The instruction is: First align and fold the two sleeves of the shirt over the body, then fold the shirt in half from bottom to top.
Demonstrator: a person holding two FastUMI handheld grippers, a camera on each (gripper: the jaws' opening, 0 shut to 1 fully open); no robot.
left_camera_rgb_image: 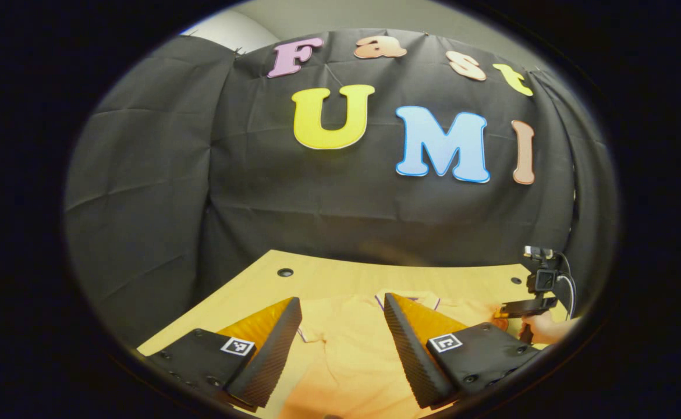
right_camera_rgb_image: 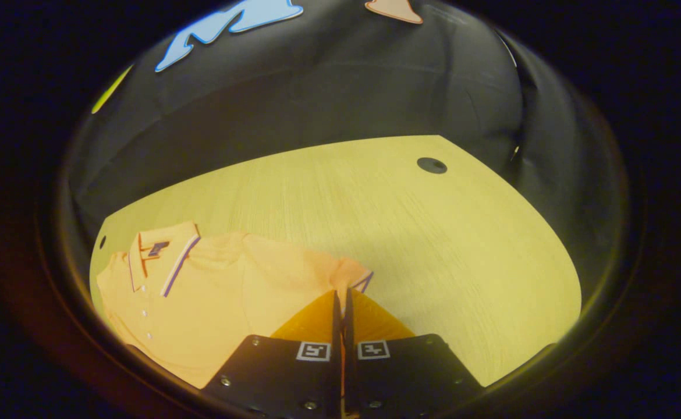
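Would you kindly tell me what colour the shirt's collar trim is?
The shirt is orange; its collar has purple-and-white edge stripes, clearest in the right gripper view.

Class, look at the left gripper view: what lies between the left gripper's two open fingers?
In the left gripper view, the left gripper stands open, and between its fingers lies the orange shirt, its collar toward the far side, on the wooden table.

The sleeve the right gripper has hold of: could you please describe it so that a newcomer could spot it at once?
On the pale wooden table lies an orange polo shirt. Follow it away from the striped collar to the short sleeve nearest the bare wood. Its striped cuff disappears between the shut fingers of the right gripper.
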